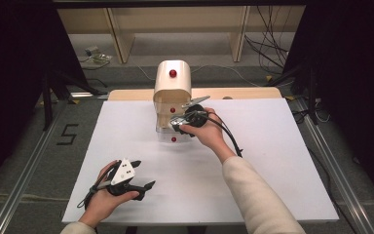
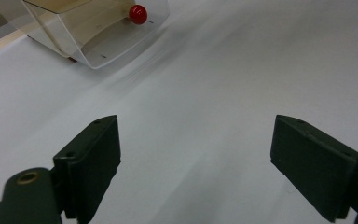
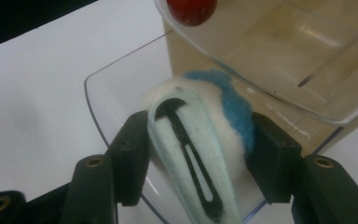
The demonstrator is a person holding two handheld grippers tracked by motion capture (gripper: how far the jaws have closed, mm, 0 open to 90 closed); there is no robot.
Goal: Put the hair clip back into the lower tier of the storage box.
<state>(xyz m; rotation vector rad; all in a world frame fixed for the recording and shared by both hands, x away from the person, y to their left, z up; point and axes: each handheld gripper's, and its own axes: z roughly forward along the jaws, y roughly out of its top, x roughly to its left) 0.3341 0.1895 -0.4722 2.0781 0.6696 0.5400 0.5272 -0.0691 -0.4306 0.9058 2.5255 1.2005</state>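
Right gripper fingers clamp fuzzy white-and-blue plush toy over clear plastic drawer of drawer unit; left gripper fingers wide apart, empty, nearer person than unit.

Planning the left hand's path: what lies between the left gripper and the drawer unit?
Bare white tabletop between left gripper and drawer unit, per left gripper view.

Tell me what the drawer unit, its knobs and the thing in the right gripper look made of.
Drawer unit: cream shell, likely glossy plastic; drawers clear plastic, see-through. Knobs: shiny red beads, material unclear. Soft toy in the right gripper: fuzzy white-and-blue plush, looks like fabric.
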